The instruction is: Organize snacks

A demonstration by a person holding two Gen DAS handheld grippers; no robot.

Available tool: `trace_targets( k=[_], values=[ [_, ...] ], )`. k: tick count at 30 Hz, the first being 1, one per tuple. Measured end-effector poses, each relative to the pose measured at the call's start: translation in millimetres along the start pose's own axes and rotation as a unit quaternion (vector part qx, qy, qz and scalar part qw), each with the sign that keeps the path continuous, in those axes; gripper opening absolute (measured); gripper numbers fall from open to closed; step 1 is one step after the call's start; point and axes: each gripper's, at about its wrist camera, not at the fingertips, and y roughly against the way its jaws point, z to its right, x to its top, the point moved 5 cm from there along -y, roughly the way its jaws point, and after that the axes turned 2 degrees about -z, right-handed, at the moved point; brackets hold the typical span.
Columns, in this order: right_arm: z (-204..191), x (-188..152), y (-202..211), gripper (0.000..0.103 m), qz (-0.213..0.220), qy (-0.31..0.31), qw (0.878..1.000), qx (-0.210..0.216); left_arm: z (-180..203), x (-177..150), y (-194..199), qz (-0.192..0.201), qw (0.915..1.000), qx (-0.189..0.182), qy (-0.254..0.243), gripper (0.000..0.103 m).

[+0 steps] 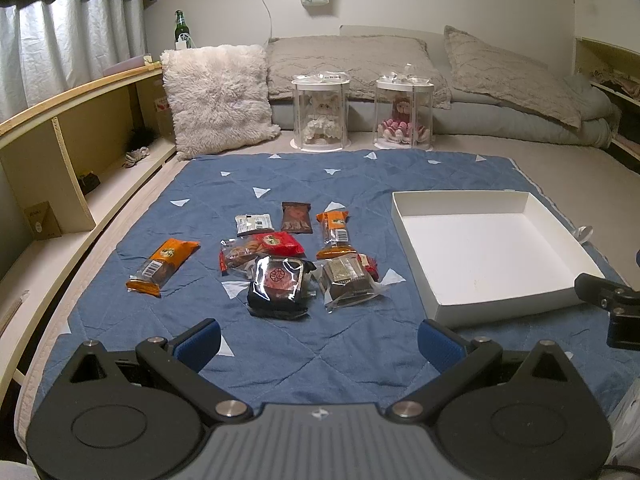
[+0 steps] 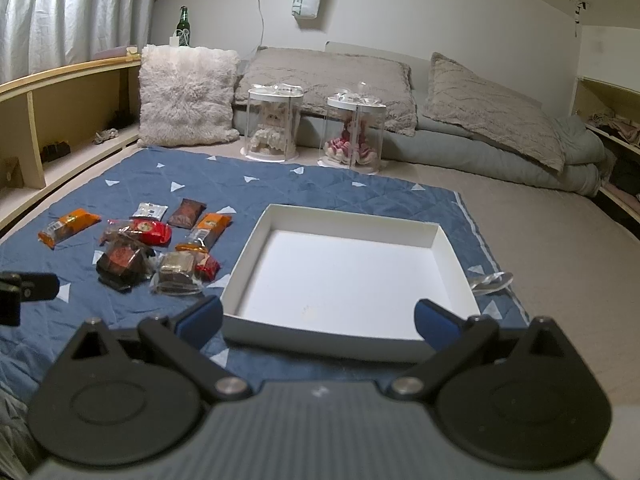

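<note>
Several wrapped snacks lie in a loose cluster on the blue quilted mat (image 1: 280, 360): an orange bar (image 1: 162, 266) at the left, a black packet (image 1: 278, 286), a clear-wrapped brown cake (image 1: 350, 278), a red packet (image 1: 276, 244), a second orange bar (image 1: 334, 232), a brown sachet (image 1: 296, 218). An empty white box (image 1: 492, 256) sits to their right. My left gripper (image 1: 318, 340) hovers open near the mat's front, short of the black packet. My right gripper (image 2: 318, 320) is open, its fingers straddling the near wall of the white box (image 2: 340, 276). The snack cluster (image 2: 132, 248) lies to its left.
Two clear cylinders with dolls (image 1: 320, 114) (image 1: 404, 114) stand beyond the mat, before grey pillows (image 1: 352, 64) and a fluffy cushion (image 1: 218, 96). A wooden shelf (image 1: 68, 152) runs along the left. A spoon (image 2: 490, 280) lies right of the box.
</note>
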Motion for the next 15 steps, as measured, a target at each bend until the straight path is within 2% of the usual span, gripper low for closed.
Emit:
trace_targets(
  k=[15],
  values=[
    [-1.1, -0.3, -0.2, 0.102, -0.003, 0.003, 1.000, 0.000, 0.0, 0.1, -0.2, -0.001, 1.0000, 0.000, 0.000, 0.103]
  ],
)
